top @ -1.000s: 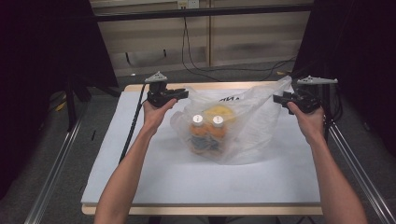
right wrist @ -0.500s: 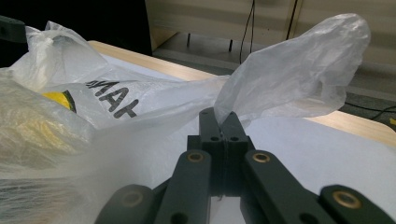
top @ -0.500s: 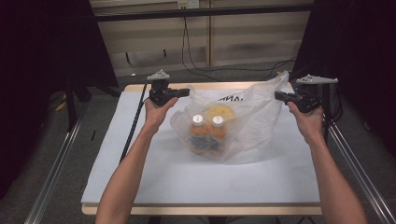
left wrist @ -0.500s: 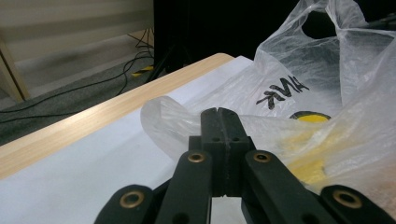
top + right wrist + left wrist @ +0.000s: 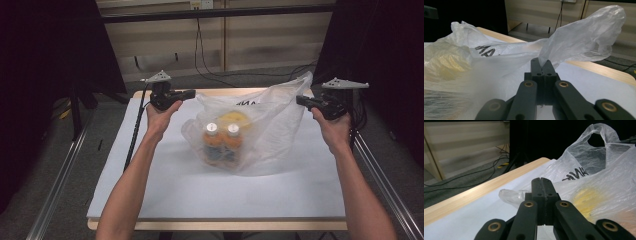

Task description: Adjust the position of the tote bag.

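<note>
Gripping the plastic bag [image 5: 260,125] mid-bench [image 5: 165,195]: right tool [image 5: 543,65] pinching a handle loop, left tool [image 5: 542,185] clamped on the opposite edge, or so it seems. Judging the film thin, slippery, tear-prone; bottles [image 5: 220,142] inside adding weight, so lifting by handles only.

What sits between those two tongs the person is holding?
A clear plastic bag spans the gap between the left tongs and right tongs in the high view, holding two bottles.

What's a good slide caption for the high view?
Two shut grippers, left and right, flank a plastic bag holding bottles.
</note>
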`<state>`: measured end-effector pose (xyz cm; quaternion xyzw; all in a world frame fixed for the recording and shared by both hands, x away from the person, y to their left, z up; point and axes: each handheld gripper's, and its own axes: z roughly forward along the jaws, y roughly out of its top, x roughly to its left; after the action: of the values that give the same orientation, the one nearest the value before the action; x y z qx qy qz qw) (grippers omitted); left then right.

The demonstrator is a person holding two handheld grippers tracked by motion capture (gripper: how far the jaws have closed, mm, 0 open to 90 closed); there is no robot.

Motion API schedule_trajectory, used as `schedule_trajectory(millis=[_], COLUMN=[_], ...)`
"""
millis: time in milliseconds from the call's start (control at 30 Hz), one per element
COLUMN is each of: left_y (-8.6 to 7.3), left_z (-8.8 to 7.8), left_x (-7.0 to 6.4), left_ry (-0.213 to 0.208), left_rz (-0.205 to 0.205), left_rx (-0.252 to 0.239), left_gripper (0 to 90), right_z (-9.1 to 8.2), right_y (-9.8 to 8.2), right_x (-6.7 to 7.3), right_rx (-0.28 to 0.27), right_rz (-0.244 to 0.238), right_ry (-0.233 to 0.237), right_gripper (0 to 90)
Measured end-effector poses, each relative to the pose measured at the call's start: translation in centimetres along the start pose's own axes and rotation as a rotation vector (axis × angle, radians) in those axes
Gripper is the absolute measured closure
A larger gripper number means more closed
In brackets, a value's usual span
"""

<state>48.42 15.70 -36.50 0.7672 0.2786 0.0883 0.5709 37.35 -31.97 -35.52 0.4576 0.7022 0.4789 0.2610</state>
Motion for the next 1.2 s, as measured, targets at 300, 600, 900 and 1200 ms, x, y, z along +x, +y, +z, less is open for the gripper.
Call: schedule_trajectory(millis=[300,600,900,1200], left_y=[-1.0,-2.3,-2.4,-2.1], left_z=[2.5,4.9,6.8,6.7], left_x=[0.6,0.9,0.1,-0.4], left_ry=[0.027,0.018,-0.099,-0.105], left_rz=[-0.053,-0.074,-0.023,0.008], left_rx=[0.017,0.103,0.213,0.235], left_gripper=[33.7,10.1,53.1,90.0], right_z=[0.1,0.0,0.3,0.3], right_y=[0.0,-0.1,-0.2,-0.2], right_x=[0.3,0.7,0.9,1.1], right_rx=[-0.003,-0.002,-0.004,-0.004], right_rz=[-0.004,-0.027,-0.027,-0.038], right_ry=[0.007,0.016,0.030,0.032], right_gripper=[90.0,90.0,90.0,90.0])
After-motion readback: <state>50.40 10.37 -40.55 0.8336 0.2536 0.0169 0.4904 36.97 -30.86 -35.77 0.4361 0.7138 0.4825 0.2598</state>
